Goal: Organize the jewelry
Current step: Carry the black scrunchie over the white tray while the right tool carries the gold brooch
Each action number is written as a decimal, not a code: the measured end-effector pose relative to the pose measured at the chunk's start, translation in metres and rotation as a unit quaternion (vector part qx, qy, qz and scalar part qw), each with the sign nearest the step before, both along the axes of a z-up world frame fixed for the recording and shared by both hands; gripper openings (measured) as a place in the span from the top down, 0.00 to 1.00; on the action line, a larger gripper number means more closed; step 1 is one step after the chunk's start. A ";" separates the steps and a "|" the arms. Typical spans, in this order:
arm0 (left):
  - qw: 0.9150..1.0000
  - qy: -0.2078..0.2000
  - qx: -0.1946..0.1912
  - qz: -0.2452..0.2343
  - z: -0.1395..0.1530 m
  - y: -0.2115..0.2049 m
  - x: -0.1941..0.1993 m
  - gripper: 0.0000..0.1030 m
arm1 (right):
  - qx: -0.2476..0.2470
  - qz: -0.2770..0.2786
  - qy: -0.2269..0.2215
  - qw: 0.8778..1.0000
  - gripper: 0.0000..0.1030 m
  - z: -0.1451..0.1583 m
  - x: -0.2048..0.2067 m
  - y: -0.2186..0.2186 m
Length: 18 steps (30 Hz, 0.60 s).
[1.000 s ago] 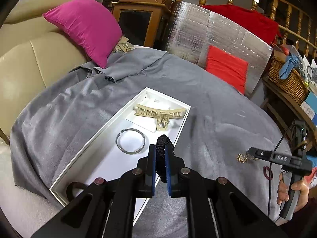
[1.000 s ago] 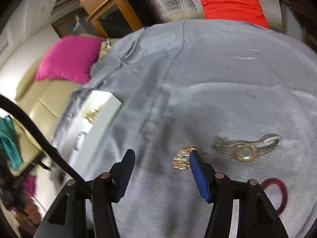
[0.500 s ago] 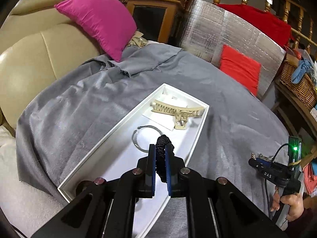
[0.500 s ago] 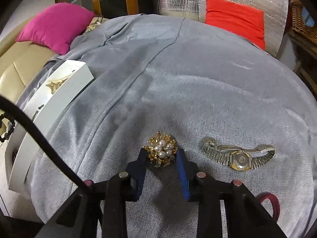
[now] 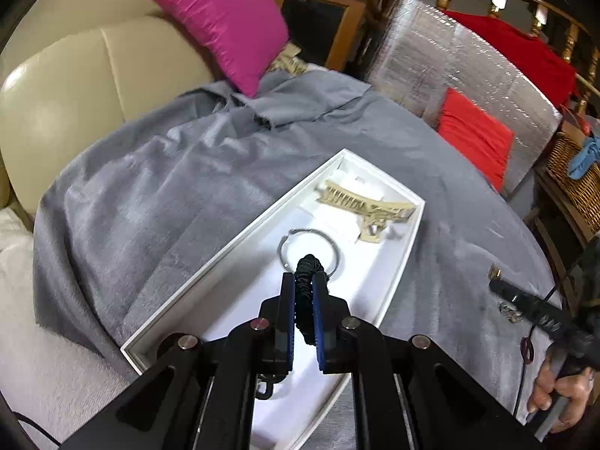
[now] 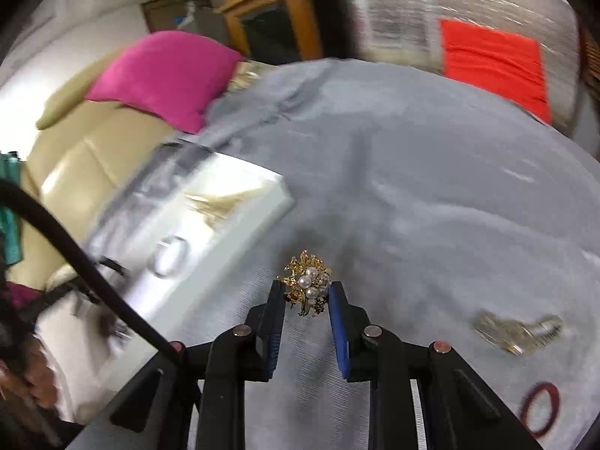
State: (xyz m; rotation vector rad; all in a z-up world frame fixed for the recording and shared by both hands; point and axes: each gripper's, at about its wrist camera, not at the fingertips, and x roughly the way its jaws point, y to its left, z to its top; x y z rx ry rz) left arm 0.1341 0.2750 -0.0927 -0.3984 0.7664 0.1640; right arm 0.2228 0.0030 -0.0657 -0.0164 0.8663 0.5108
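My left gripper is shut on a black hair tie, just above the white tray. In the tray lie a thin metal bangle and a beige hair claw. My right gripper has its jaws closing on a gold brooch with pearls, which sits between the pads, raised off the grey cloth. The tray lies to its left, blurred. A gold watch and a dark red hair tie lie on the cloth at the right.
A grey cloth covers the round table. A cream sofa with a pink cushion stands on the far left. A foil-covered chair with a red cushion and a wicker basket stand at the right. A hand holds the right gripper.
The right gripper closed on the brooch, lifted it and swung left toward the tray. The left gripper moved further over the tray with the hair tie still held.
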 end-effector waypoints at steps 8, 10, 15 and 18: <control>0.999 0.040 -0.023 0.024 -0.017 0.016 0.007 0.91 | 0.038 0.089 0.028 0.995 0.75 0.015 0.006 0.096; 0.998 0.052 -0.024 0.029 -0.022 0.019 0.008 0.92 | 0.024 0.106 0.035 0.993 0.75 0.008 0.009 0.117; 0.997 0.068 -0.026 0.035 -0.028 0.023 0.011 0.91 | -0.025 0.125 0.049 0.991 0.75 -0.012 0.013 0.146; 0.996 0.076 -0.028 0.038 -0.031 0.025 0.014 0.91 | -0.053 0.134 0.058 0.988 0.75 -0.025 0.017 0.155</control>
